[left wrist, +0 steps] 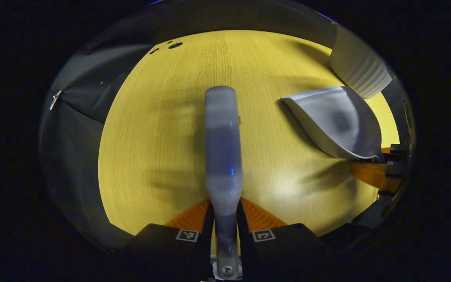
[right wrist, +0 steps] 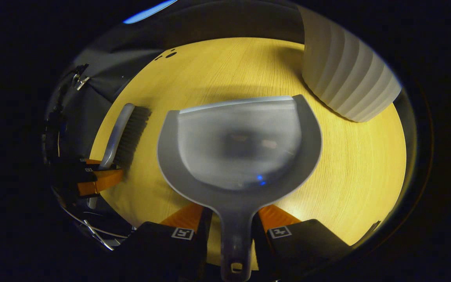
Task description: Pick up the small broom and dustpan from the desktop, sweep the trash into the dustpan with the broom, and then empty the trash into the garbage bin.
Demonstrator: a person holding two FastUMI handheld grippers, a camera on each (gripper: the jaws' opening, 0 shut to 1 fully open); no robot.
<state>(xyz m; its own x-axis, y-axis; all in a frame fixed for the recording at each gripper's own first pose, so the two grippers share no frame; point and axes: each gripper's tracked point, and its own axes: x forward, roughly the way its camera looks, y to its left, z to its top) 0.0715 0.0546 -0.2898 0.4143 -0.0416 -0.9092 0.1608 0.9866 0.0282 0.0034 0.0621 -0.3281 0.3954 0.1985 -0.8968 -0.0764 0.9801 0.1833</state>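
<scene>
Left gripper (left wrist: 225,219) pinching the small grey plastic broom (left wrist: 223,149); right gripper (right wrist: 231,227) squeezing the grey plastic dustpan (right wrist: 239,145), both over the yellow wooden desktop (right wrist: 350,164), ready for sweeping.

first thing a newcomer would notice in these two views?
Probably the grey dustpan, big and central in the right gripper view, its handle clamped between the right gripper fingers above the yellow desktop. Next, the broom running straight up the middle of the left gripper view, held by the left gripper. The white ribbed garbage bin stands on the desktop just beyond the dustpan's right side.
</scene>
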